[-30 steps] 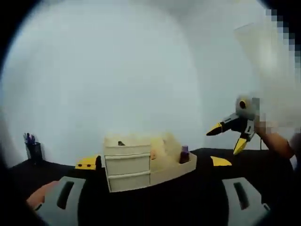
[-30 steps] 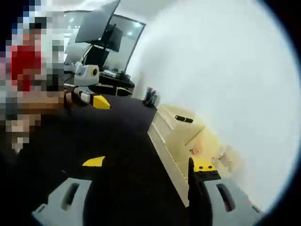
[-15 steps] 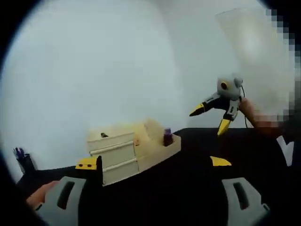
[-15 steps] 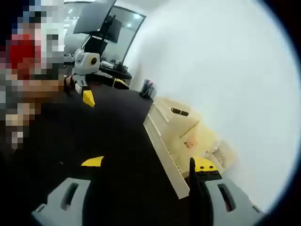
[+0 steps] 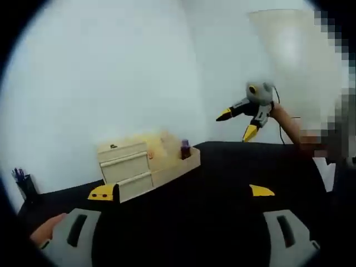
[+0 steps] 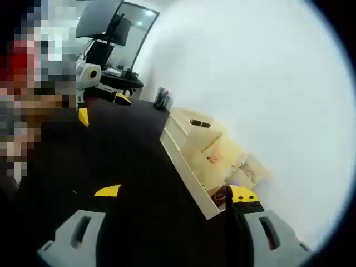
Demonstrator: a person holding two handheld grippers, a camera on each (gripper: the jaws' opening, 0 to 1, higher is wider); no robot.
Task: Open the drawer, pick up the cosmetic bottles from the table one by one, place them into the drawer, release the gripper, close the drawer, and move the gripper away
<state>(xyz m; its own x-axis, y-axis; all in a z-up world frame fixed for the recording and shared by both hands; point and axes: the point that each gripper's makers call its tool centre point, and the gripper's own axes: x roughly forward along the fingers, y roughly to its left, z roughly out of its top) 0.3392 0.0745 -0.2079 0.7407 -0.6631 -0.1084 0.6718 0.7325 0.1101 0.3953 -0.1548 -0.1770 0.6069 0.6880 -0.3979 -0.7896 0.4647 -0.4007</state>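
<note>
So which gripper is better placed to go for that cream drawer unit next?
Probably the right gripper: the drawer unit lies close ahead of its open jaws. From the left gripper, the unit sits farther off across the black table.

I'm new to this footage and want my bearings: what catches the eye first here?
In the left gripper view, the cream drawer unit stands on the black table against a white wall, with a purple bottle in the open tray beside it. To the right, the right tongs hang open above the table, yellow tips apart. In the right gripper view, the left tongs show at far left.
</note>
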